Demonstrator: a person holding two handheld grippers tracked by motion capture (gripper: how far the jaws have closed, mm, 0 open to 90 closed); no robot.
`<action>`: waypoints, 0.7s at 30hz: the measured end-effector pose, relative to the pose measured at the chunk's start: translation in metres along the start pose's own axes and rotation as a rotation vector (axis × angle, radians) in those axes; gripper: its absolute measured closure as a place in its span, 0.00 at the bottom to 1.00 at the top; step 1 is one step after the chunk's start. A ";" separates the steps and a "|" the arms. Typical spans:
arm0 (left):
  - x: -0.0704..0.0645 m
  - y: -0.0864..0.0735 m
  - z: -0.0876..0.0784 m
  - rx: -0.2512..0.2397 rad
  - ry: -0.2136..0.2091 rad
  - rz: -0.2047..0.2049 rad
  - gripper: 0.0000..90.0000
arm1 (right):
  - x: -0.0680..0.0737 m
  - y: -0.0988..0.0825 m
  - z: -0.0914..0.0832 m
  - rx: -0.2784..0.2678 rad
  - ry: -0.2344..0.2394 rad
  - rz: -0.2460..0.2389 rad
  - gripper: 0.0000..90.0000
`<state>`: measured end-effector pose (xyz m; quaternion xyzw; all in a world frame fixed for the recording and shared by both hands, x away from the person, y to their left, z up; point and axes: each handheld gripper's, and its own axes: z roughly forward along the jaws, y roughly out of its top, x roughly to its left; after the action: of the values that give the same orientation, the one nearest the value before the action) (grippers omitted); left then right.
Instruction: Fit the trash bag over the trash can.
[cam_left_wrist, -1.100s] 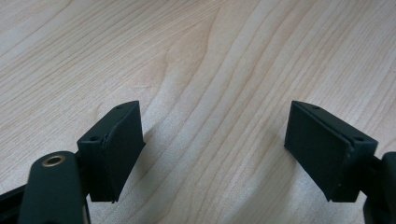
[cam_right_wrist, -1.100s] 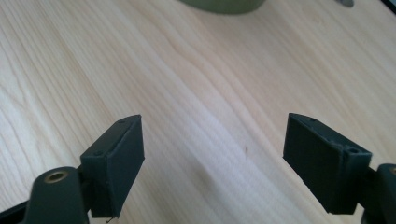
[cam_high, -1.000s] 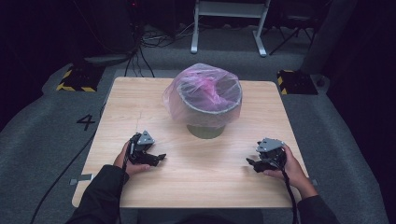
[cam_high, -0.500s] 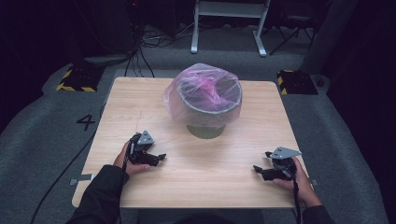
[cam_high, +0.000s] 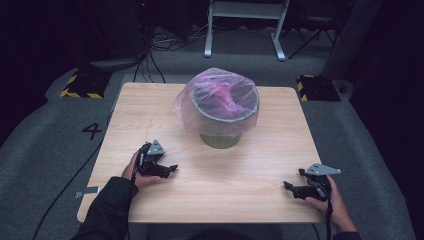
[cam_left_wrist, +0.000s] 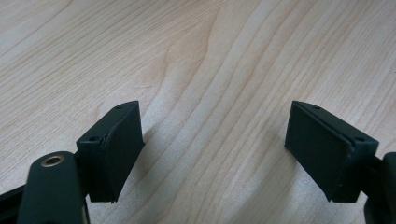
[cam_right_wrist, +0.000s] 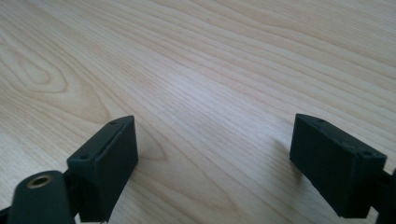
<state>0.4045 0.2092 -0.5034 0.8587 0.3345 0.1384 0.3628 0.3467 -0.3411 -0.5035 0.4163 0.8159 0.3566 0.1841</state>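
Near the front edge of the pale wooden desk (cam_high: 150, 115), the left claw (cam_high: 170, 170) and right claw (cam_high: 289, 187) rest wide apart and empty, the right's jaws having just opened further. Beyond them, mid-desk, the grey round bin (cam_high: 220, 135) already wears its pink translucent plastic bag liner (cam_high: 220, 95), so lining looks finished.

Dim recording lab or studio.
Grey carpet (cam_high: 45, 150) bearing a number marking (cam_high: 92, 131), hazard-striped blocks (cam_high: 80, 86), trailing cables (cam_high: 160, 42), metal stand (cam_high: 245, 25) at top.
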 end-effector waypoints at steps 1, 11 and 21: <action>0.000 0.000 0.000 0.000 0.000 0.000 0.21 | -0.001 0.000 -0.001 0.000 -0.005 0.003 0.17; 0.000 0.000 0.000 0.000 0.002 -0.002 0.21 | -0.002 0.001 0.001 0.002 -0.025 0.022 0.16; 0.000 0.001 0.001 0.001 -0.003 -0.006 0.20 | -0.002 0.001 0.001 0.001 -0.026 0.023 0.16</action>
<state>0.4054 0.2084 -0.5036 0.8581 0.3365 0.1361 0.3633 0.3489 -0.3421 -0.5036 0.4304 0.8088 0.3525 0.1904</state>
